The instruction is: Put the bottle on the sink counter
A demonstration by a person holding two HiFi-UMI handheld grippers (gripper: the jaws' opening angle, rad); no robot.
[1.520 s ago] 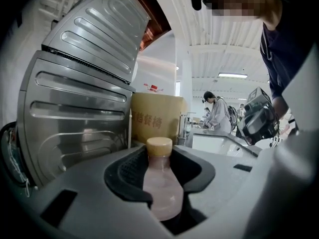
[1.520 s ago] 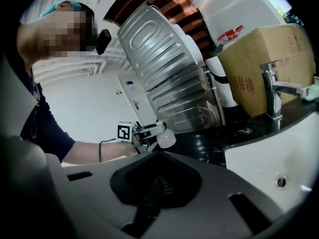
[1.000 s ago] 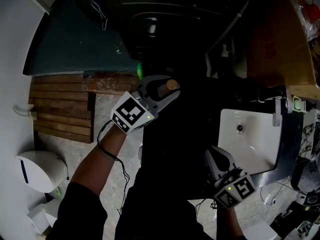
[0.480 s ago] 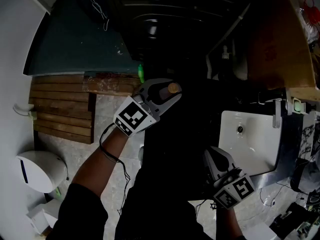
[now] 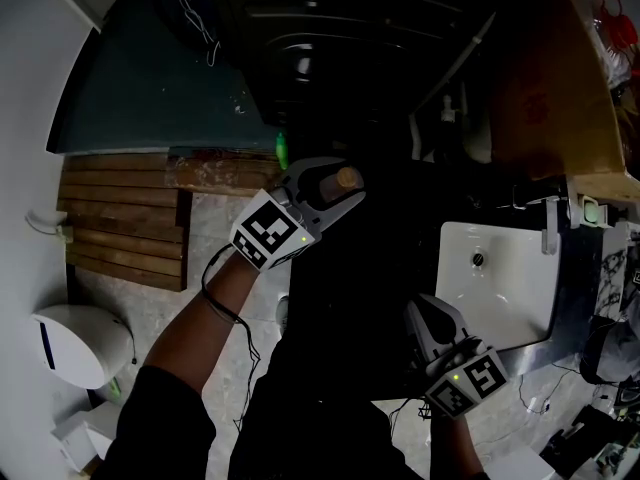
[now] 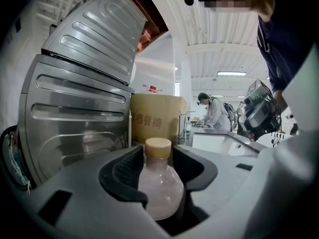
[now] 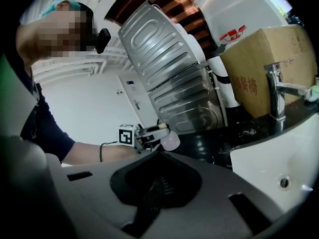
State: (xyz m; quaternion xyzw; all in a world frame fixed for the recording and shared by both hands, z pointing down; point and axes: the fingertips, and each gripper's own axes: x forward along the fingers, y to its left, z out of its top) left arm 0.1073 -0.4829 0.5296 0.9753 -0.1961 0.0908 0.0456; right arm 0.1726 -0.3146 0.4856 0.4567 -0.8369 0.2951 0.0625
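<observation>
opening left tongs (image 6: pixel 160 158), bottle (image 6: pixel 159 190) between them

The place looks like a test lab fitted out as a washroom corner, not a lived-in home. A white sink (image 5: pixel 497 303) with a chrome tap (image 7: pixel 275 91) is set in a dark table (image 7: pixel 239 131), and next to it stands a machine whose ribbed metal panel (image 6: pixel 79 98) is left bare. A cardboard box (image 5: pixel 545 78) rises just behind the tap. Loose cables (image 5: pixel 545 393) trail over the floor, and wooden slats (image 5: pixel 120 213) lie by the white wall. Further back the room opens into a hall with strip lights (image 6: pixel 231 73) on a panelled ceiling, where a person in a white coat (image 6: pixel 213 114) stands.
</observation>
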